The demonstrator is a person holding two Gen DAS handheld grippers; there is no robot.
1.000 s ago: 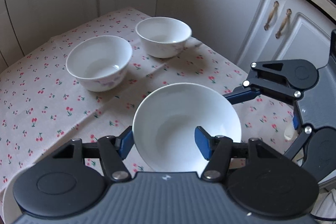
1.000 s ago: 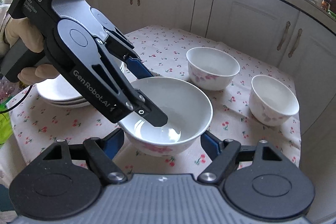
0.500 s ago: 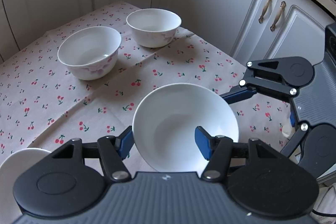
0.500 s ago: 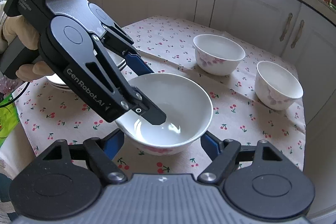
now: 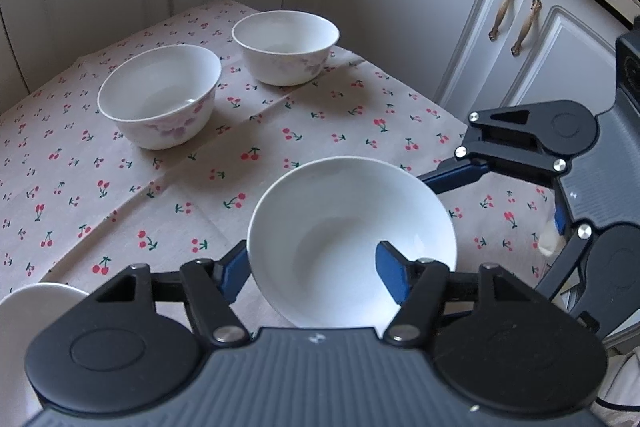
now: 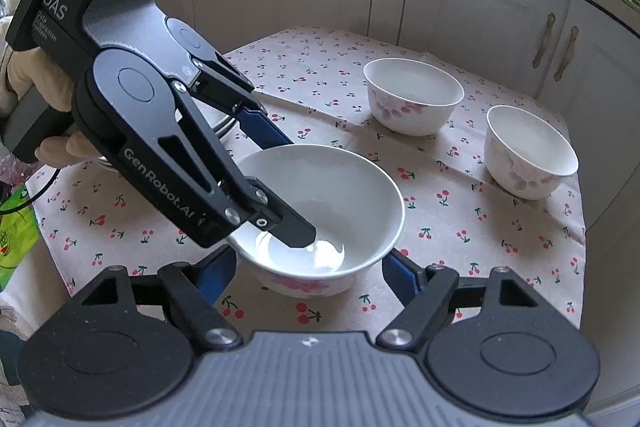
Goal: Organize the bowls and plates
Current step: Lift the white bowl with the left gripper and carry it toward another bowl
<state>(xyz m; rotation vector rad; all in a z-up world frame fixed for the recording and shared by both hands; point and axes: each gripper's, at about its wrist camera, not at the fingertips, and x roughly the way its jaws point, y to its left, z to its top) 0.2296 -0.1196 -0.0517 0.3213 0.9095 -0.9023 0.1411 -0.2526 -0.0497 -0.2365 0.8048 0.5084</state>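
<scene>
Wide shallow bowl point(image 6: 320, 211) sits mid-tablecloth point(image 6: 460, 227). Left gripper point(image 6: 280, 183) straddles its near-side wall, one finger inside, jaws just easing apart, likely releasing. Right gripper point(image 6: 308, 275) waits open w/ fingers flanking the bowl, not touching. Two deeper bowls point(image 6: 412, 95) stand by the far corner.

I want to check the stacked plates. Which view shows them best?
Neither shows them well. The right wrist view is better: edges of stacked plates show behind the left claw. The left wrist view shows only a white rim at the lower left corner, probably the same stack.
</scene>
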